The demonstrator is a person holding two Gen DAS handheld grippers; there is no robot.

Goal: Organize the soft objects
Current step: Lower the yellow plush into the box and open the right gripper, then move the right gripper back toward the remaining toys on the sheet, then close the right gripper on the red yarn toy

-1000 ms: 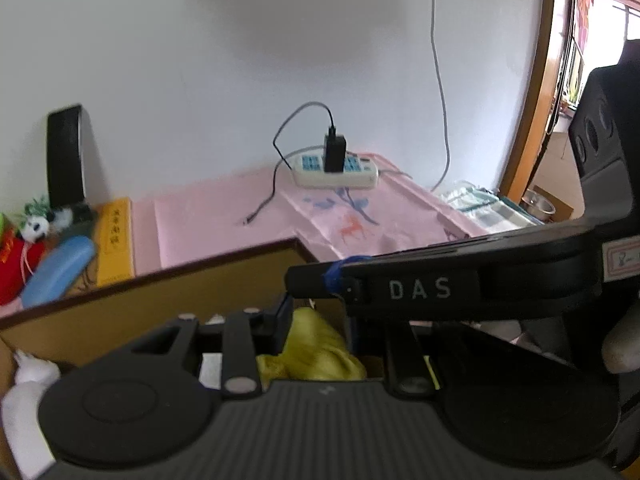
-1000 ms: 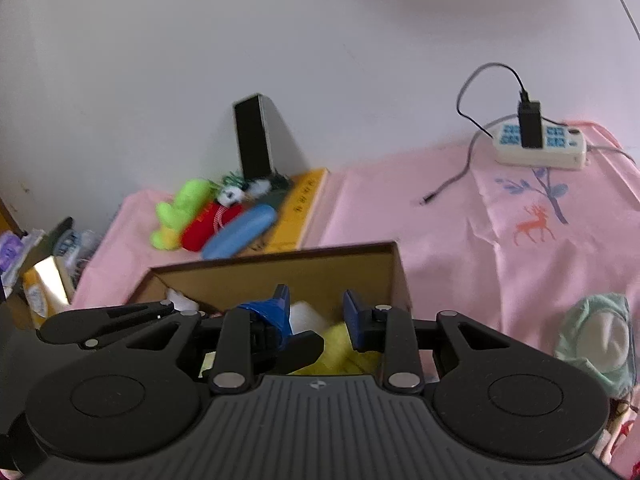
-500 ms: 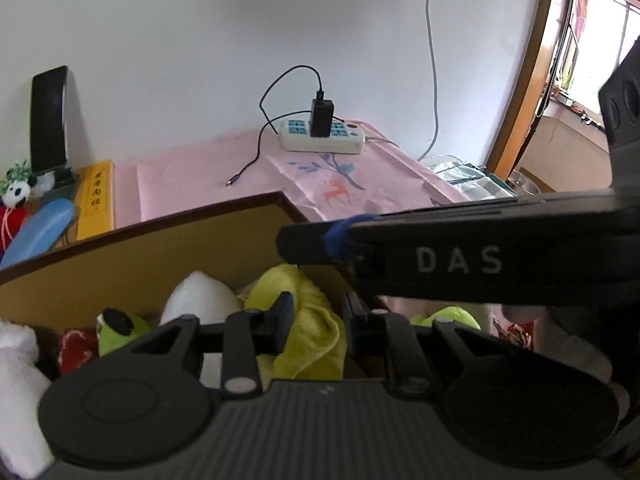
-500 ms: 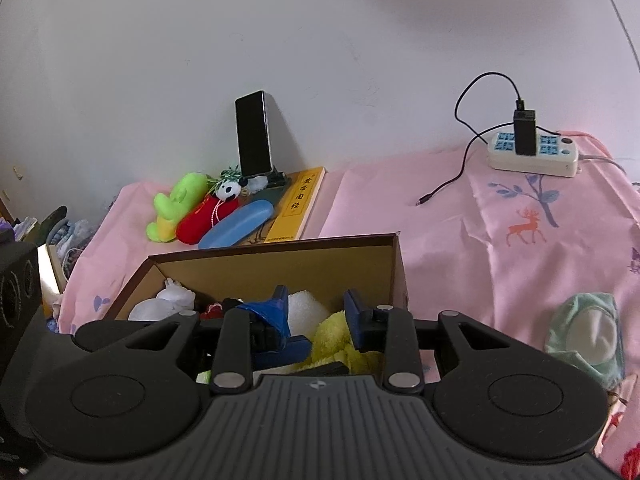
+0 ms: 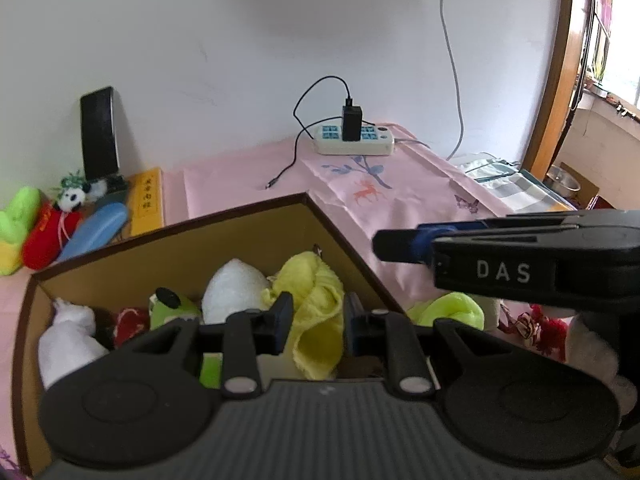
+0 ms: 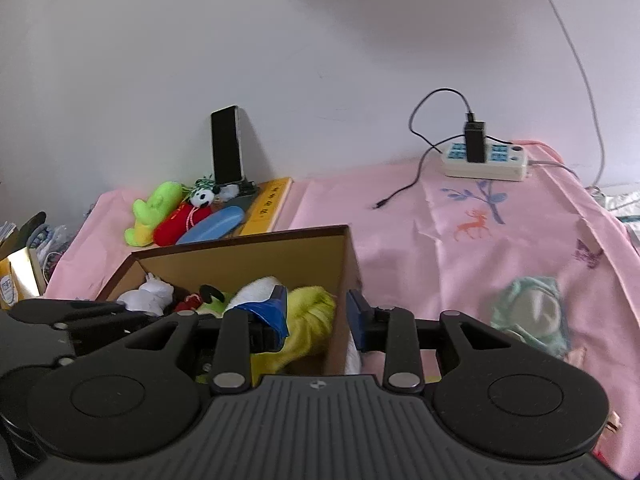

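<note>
A brown cardboard box (image 5: 256, 232) holds several soft toys: a yellow cloth (image 5: 316, 308), a white plush (image 5: 232, 292), a green toy (image 5: 172, 308) and a white animal (image 5: 68, 340). My left gripper (image 5: 316, 316) hangs open above the yellow cloth, not holding it. My right gripper (image 6: 318, 314) is open and empty over the box's right wall (image 6: 344, 280); it also crosses the left wrist view (image 5: 500, 260). A lime plush (image 5: 444, 314) and a mint soft item (image 6: 528, 312) lie on the pink cloth to the right of the box.
Behind the box lie a green plush (image 6: 154, 212), a red plush (image 6: 176, 224), a panda (image 6: 204, 198), a blue case (image 6: 212, 230), a yellow book (image 6: 268, 208) and a phone (image 6: 228, 144) against the wall. A power strip (image 6: 484, 160) sits at back right.
Both grippers have risen and pulled back from the box, so more of its contents show. The right gripper has shifted right, over the box's right wall.
</note>
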